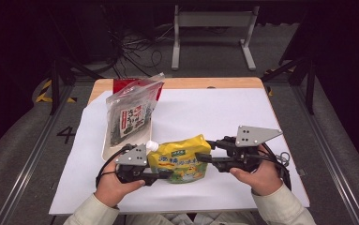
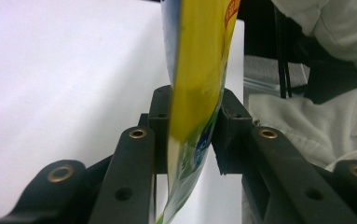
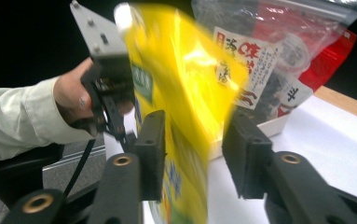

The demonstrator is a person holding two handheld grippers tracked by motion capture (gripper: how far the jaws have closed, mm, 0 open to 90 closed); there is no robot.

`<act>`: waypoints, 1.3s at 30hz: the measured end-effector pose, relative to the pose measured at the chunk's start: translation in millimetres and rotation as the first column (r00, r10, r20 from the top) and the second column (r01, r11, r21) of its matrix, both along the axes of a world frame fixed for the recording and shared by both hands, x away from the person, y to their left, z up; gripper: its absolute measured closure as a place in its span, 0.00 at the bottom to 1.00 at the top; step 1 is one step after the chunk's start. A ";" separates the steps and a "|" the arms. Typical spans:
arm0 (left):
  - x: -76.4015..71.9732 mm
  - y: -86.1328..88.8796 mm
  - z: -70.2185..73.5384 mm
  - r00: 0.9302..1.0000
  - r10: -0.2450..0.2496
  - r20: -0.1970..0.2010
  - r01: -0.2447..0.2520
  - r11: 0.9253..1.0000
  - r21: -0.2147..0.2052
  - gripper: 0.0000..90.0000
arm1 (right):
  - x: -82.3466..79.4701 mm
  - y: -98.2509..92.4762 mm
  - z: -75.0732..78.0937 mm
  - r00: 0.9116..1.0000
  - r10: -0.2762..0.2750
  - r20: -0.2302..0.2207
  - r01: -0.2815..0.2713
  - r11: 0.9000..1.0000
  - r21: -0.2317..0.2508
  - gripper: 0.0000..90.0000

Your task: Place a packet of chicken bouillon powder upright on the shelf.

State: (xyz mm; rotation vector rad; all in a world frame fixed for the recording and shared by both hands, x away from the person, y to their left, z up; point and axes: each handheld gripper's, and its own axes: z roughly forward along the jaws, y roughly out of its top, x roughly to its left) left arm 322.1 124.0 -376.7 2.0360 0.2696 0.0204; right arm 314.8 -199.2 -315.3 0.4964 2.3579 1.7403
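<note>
A yellow spouted pouch (image 1: 179, 161) (image 2: 197, 56) (image 3: 176, 60) stands upright near the front of the white sheet (image 1: 214, 112), between both grippers. My left gripper (image 1: 165, 174) (image 2: 192, 112) is shut on the pouch's lower left edge, both pads pressing the foil. My right gripper (image 1: 204, 151) (image 3: 197, 130) is at the pouch's right side with its jaws apart. The pouch passes between them, close against one pad and clear of the other. The pouch's white cap (image 1: 152, 146) points up and left. In the right gripper view the left hand (image 3: 71, 95) shows beyond the pouch.
A clear bag of dark seaweed (image 1: 132, 115) (image 3: 260, 51) leans in a white tray (image 1: 109, 145) at the left rear, with a red package (image 1: 121, 86) behind it. The wooden table edge (image 1: 205, 83) borders the sheet. A metal stand (image 1: 212, 21) and cables lie on the floor beyond.
</note>
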 end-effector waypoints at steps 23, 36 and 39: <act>1.6 61.1 33.2 0.991 0.115 0.063 -0.115 0.993 -0.014 0.80 | 10.1 -35.3 -5.1 0.995 -0.095 -0.030 0.094 0.995 -0.039 0.54; 3.2 88.9 43.0 0.977 0.191 0.096 -0.190 0.982 -0.019 0.80 | 12.0 -51.6 -6.6 0.989 -0.146 -0.031 0.143 0.987 -0.072 0.51; 4.3 92.6 43.5 0.974 0.204 0.099 -0.203 0.979 -0.018 0.80 | 12.5 -53.2 -7.4 0.988 -0.155 -0.028 0.152 0.985 -0.085 0.50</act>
